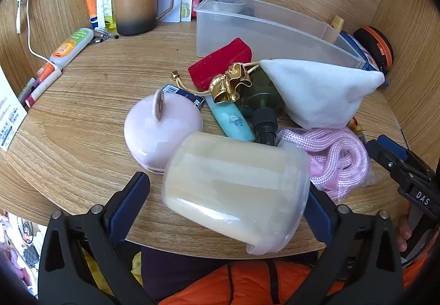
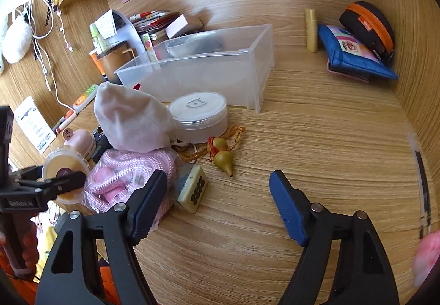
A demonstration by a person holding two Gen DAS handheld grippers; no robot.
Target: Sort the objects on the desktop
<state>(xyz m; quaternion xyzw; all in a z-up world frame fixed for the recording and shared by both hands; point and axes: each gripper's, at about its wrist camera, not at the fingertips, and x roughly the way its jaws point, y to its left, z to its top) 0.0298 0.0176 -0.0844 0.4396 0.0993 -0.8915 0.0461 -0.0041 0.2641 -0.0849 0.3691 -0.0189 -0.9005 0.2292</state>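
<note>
Nearest in the left wrist view: left gripper (image 1: 228, 189) spread to its widest around a clear jar of cream-coloured stuff (image 1: 236, 192), lying on its side at the desk's front edge; right pad against the jar's wall, left pad apparently standing just off it, so a firm grip cannot be told. Seen from the right wrist view, one dark finger crossing the jar's round end (image 2: 64, 167). Right gripper (image 2: 217, 203) partly open and empty, hovering over bare wood, left finger just beside a bagged pink rope (image 2: 129, 170) and a mahjong tile (image 2: 194, 188).

Just beyond the jar: pink round lid (image 1: 162, 128), turquoise tube (image 1: 233, 119), dark pump bottle (image 1: 264, 112), all crowded together. Beyond the tile, a small gourd charm (image 2: 222, 155) lying alone.

Further back: white cloth pouch (image 2: 132, 120) leaning over the rope, frosted round tin (image 2: 200, 115) touching it, gold drawstring bag (image 1: 231, 84) against a red velvet box (image 1: 220, 62).

Behind these, empty clear plastic bin (image 2: 247, 76). Farthest: brown mug (image 1: 137, 5) at the back left, blue pouch (image 2: 354, 57) and black-and-orange case (image 2: 368, 27) in the right corner.
</note>
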